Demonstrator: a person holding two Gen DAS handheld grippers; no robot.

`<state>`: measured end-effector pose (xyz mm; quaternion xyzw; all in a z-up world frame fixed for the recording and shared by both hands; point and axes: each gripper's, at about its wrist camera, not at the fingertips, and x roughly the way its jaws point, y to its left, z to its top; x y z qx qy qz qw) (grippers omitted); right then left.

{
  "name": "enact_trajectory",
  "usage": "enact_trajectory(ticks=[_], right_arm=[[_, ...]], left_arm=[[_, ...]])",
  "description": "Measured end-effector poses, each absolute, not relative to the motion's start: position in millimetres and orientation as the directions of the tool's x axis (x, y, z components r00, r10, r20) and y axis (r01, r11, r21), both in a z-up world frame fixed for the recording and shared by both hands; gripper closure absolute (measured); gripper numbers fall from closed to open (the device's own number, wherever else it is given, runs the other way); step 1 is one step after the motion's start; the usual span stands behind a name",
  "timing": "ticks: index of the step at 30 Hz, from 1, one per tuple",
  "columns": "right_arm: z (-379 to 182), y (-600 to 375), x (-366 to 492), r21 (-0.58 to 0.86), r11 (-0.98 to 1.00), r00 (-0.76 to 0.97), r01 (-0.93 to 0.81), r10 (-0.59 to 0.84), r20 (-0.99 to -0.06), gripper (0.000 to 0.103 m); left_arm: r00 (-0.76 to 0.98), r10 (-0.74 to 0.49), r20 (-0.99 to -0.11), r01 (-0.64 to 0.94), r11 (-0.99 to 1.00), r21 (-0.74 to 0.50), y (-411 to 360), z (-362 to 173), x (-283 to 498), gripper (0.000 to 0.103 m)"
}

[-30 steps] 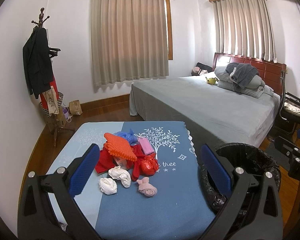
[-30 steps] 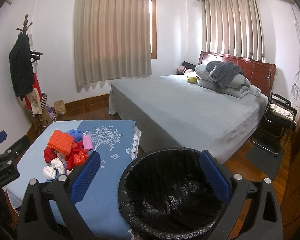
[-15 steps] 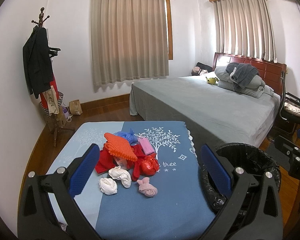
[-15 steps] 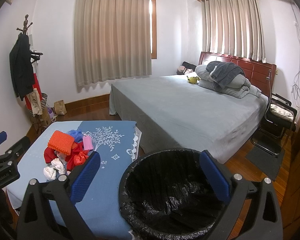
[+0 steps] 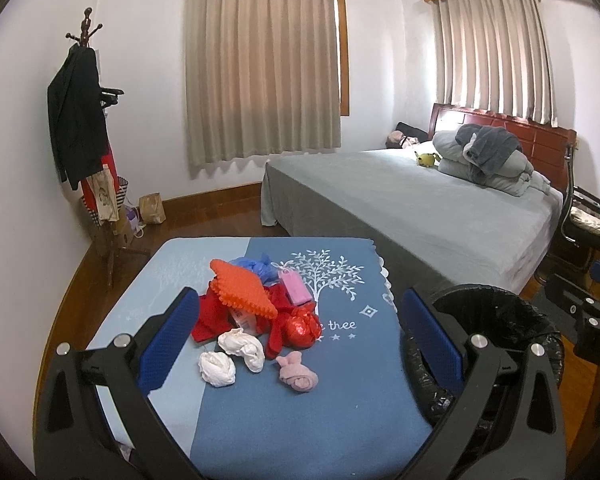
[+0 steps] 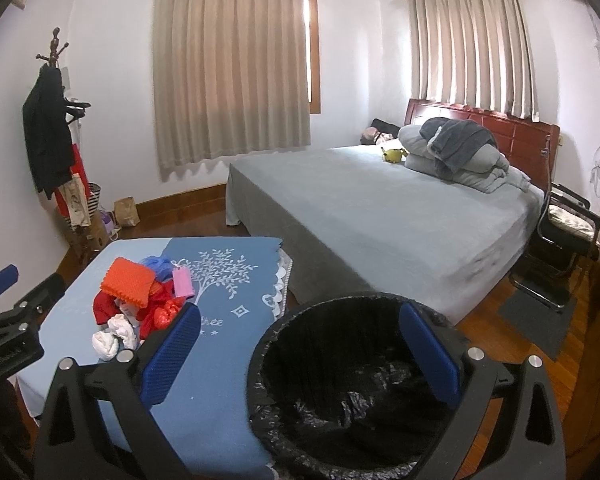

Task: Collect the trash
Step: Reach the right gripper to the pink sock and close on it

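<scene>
A pile of trash lies on the blue-clothed table [image 5: 300,408]: an orange bumpy pad [image 5: 242,294], a red foil wad [image 5: 300,326], a pink packet [image 5: 296,294], two white tissue wads [image 5: 218,368], and a pink wad [image 5: 298,376]. The pile also shows in the right wrist view [image 6: 136,300]. My left gripper [image 5: 300,340] is open and empty, above the table's near side. My right gripper [image 6: 300,354] is open and empty over the black-lined trash bin [image 6: 352,396], which stands right of the table [image 5: 496,320].
A grey bed [image 6: 380,216] stands behind the bin. A coat rack [image 5: 84,128] with dark clothes is at the left wall, with bags [image 5: 152,208] on the wooden floor. A black chair [image 6: 564,232] and a mat [image 6: 536,320] are at the right.
</scene>
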<state>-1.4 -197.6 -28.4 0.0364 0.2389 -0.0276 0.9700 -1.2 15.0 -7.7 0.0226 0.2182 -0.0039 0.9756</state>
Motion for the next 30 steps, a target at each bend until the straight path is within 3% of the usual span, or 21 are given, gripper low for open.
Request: enact_trajectory(ticks=[8,15,23,30], right_arm=[[-45,-179,28,0.068,0.998,0.880,0.006,0.027,-0.474,0.006],[-81,-147,66,0.084,0.994,0.855,-0.065,0.099,-0.509,0.006],[-124,-104,103,0.082,0.989,0.818,-0.126,0.151,-0.556,0.006],[-157,-60,127,0.076,0.975,0.765,-0.209,0.212,-0.608,0.015]], left_arm=[[0.898,0.055,-0.437,-0.046,0.998,0.032,44,-29,15,0.005],[0.856,0.151,-0.495,-0.128,0.989,0.079,88,-67,41,0.005],[0.802,0.158,-0.576,-0.174,0.984,0.027,133,-110,63,0.005],[0.767,0.187,-0.613,-0.206,0.978,0.041,153,-138,73,0.005]])
